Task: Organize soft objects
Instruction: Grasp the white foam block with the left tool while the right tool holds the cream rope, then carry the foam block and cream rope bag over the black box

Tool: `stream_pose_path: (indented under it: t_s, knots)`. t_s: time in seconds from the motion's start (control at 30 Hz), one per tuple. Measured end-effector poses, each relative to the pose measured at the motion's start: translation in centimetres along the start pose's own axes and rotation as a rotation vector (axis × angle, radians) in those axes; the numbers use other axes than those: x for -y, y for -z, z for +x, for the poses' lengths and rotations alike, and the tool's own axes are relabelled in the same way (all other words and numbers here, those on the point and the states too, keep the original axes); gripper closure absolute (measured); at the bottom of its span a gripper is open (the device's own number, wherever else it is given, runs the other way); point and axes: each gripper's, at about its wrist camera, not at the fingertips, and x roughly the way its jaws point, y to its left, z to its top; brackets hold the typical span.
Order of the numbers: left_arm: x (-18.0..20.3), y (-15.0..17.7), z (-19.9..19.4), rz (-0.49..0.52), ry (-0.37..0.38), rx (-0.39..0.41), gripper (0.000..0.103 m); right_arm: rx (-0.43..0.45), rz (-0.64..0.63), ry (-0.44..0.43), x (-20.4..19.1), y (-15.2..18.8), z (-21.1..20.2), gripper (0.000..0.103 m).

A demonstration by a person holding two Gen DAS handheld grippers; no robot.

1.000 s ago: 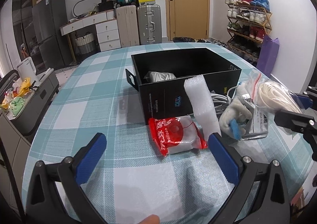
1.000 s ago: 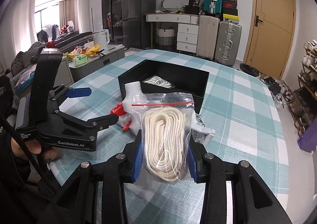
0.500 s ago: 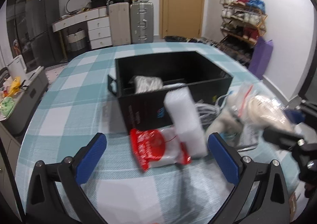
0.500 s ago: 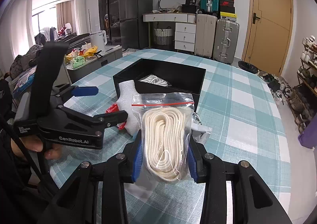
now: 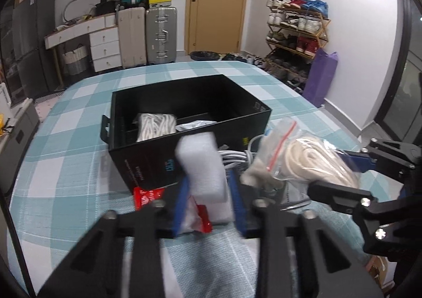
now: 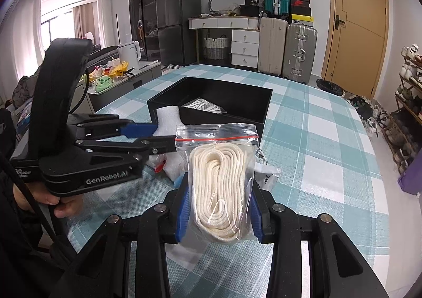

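At the near edge of the checked table (image 5: 66, 166), the left gripper (image 5: 208, 208) had just closed its jaws on the white foam block (image 5: 203, 166); the right gripper (image 6: 219, 208) stood clamped on the zip bag of cream rope (image 6: 221, 182). The foam might compress and slip, or snag the red packet (image 5: 143, 196) beneath it. Beyond, the black box (image 5: 253, 111) held a rope bundle (image 5: 155, 125). Only the right wrist view showed the hand (image 6: 56, 199) gripping the left tool.

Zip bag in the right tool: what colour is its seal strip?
Red, on the clear zip bag; right wrist view shows it best.
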Motion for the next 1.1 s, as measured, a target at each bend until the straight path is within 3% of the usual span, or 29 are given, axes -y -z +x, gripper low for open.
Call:
stream_pose_path:
  t_s: [0.6, 1.1]
  knots:
    - [0.0, -0.3, -3.7, 0.003, 0.02, 0.061, 0.082, 0.044, 0.009, 0.006, -0.7, -1.4, -0.5, 0.065]
    - [-1.6, -2.4, -6.7, -0.027, -0.032, 0.138, 0.082, 0.097, 0.012, 0.022, -0.8, -4.3, -0.5, 0.065]
